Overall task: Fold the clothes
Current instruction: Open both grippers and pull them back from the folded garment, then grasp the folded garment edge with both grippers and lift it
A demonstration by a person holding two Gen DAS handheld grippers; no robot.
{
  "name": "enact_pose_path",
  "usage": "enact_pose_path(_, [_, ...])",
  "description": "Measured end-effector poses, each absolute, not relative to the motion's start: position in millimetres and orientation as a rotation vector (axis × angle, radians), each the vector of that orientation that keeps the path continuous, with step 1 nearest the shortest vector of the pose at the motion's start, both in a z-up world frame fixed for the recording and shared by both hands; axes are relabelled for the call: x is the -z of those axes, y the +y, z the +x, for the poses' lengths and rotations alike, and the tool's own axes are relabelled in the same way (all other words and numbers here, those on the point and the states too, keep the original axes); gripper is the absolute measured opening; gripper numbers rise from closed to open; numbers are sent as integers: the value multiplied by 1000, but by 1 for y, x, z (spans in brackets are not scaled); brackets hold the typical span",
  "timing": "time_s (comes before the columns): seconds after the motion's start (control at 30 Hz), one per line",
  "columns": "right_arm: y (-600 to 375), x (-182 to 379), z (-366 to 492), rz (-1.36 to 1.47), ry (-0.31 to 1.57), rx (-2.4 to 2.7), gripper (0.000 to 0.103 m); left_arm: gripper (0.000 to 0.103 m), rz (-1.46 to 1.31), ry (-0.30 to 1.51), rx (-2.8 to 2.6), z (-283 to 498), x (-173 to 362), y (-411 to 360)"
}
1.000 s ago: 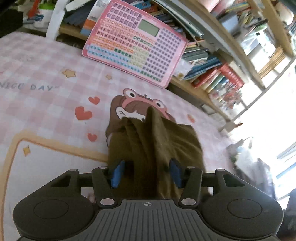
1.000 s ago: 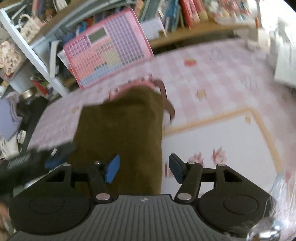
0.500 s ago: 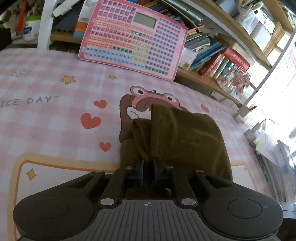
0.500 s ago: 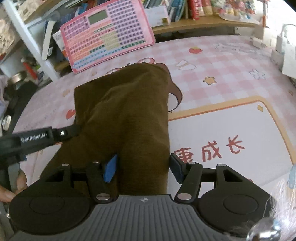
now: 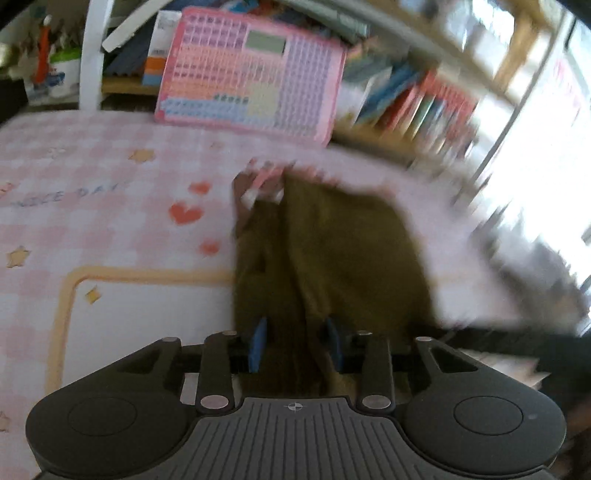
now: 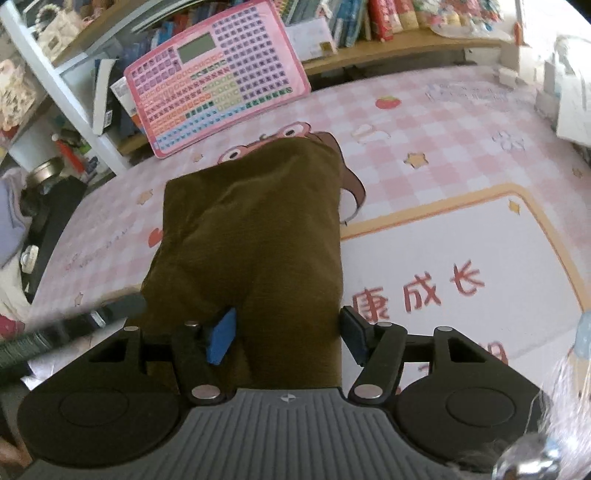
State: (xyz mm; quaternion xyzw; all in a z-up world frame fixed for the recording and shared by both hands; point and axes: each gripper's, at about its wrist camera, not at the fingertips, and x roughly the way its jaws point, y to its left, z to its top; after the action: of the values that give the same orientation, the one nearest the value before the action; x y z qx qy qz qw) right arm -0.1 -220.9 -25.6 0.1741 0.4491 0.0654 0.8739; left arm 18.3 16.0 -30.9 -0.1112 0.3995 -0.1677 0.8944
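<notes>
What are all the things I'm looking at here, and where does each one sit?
Garment: one, olive-brown, folded, lying on the mat's middle, over a cartoon animal print.
Mat: one, pink-and-white checked with hearts, stars and red characters, covering the surface.
Button board: one, pink with coloured keys and a small screen, leaning against the shelves at the mat's far edge.
Books: a row, mixed colours, on the wooden shelf behind.
Left gripper: one, black with blue pads, jaws just opened, garment fold between them.
Right gripper: one, black with blue pads, jaws apart around the garment's near end.
</notes>
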Motion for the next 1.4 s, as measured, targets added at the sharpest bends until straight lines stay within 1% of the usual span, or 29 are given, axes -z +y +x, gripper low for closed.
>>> enact_pose_path(0.07, [-219,27,0,348,953,-134,59,38,-184,835,333,17,40,13])
enact_pose_path(0.27, [-215,35,2,320,957,-125,60,40,-159,835,328,18,38,11])
enact_pose_path(0.33, [-215,32,-1,321,947,-125,60,45,-180,841,314,15,33,13])
enact_pose_path(0.37, [-215,29,-3,322,939,-127,60,50,-183,842,309,12,31,13])
enact_pose_path(0.4, [-215,27,-4,323,931,-129,60,52,-186,843,304,9,28,14])
enact_pose_path(0.47, [-215,22,-9,324,918,-133,60,53,-188,834,307,4,24,15])
enact_pose_path(0.63, [-215,11,-26,310,883,-140,60,60,-190,814,318,-12,12,15])
enact_pose_path(0.7, [-214,8,-35,299,878,-138,60,64,-171,812,321,-19,8,14])
enact_pose_path(0.93, [-209,6,-62,278,893,-116,63,67,-121,861,329,-36,12,11])
enact_pose_path(1.1, [-204,9,-76,268,912,-110,65,71,-119,872,335,-45,16,13])
enact_pose_path(1.33, [-203,15,-89,274,940,-92,67,73,-114,907,354,-52,24,13])
enact_pose_path(1.4, [-204,17,-91,283,946,-83,67,78,-116,912,356,-52,25,13])
